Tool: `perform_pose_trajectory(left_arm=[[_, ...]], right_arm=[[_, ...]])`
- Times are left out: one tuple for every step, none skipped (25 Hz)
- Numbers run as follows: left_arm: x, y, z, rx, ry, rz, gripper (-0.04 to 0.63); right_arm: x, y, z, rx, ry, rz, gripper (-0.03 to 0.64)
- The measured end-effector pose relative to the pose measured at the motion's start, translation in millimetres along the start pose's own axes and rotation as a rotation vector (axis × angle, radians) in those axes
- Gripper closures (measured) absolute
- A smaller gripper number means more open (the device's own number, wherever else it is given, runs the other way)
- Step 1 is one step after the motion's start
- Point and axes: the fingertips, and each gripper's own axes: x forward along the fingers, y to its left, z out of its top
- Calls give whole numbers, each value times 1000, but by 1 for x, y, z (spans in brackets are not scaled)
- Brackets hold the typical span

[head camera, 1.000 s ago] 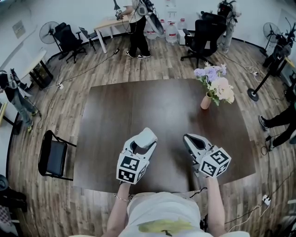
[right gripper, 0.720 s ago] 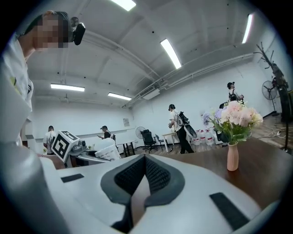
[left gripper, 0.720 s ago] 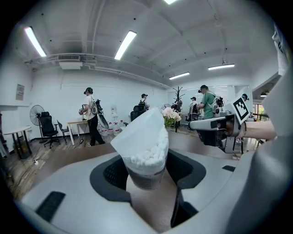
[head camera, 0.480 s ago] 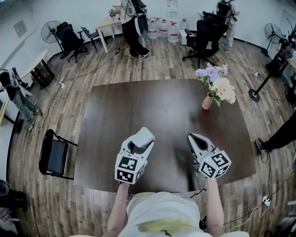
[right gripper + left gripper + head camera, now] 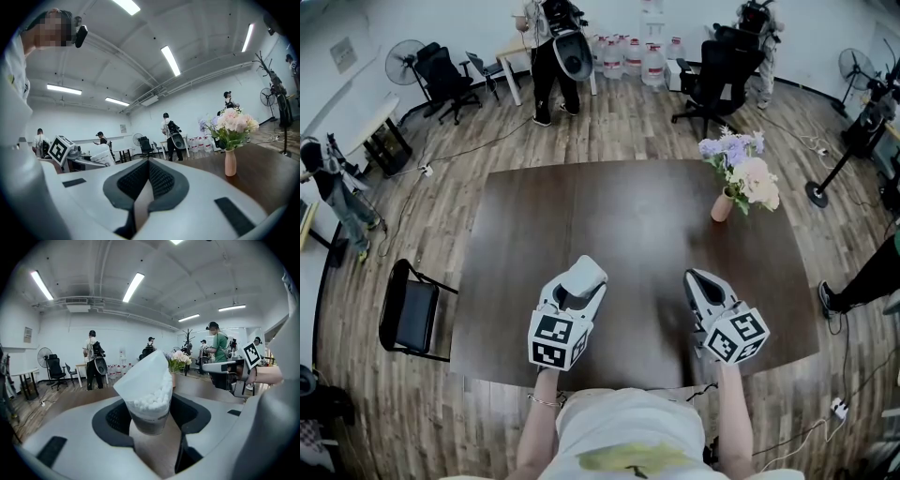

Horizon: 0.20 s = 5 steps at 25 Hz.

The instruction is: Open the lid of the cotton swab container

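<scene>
My left gripper (image 5: 579, 281) is shut on the cotton swab container (image 5: 583, 274), a small clear tub packed with white swabs (image 5: 151, 400). Its white lid (image 5: 142, 375) stands tipped up and open above the swabs. The tub leans slightly between the dark pads (image 5: 117, 417). My right gripper (image 5: 695, 278) hovers over the table about a hand's width to the right, jaws shut with nothing between them (image 5: 148, 174). From the right gripper view the held container (image 5: 104, 156) shows at the left.
The dark brown table (image 5: 619, 216) bears a pink vase of flowers (image 5: 737, 173) at its far right. A black folding chair (image 5: 411, 314) stands left of the table. People, office chairs, fans and water bottles fill the room behind.
The left gripper with the container has shifted slightly left and toward me. The right gripper drifted a little to the right. A person at the back walked left.
</scene>
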Motion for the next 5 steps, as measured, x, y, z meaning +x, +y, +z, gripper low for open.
perform_pose_trajectory(left_arm=[[-1,0,-1,-1,0,2,337],[-1,1,-1,-1,0,3,337],[-2,1,-1,-1,0,4,337],[-2,2,-1,-1,0,5,337],[-2,2,-1,-1,0,6,337]], right_arm=[[-1,-1,0,2,0,-5,595],[-1,-1,-1,4,0,-10,595],[-2,-1,-1,5,-1,-14,595],[-2,-2,-1,6,-3,-17,595],[-2,-2,-1,6,-4,-20,595]])
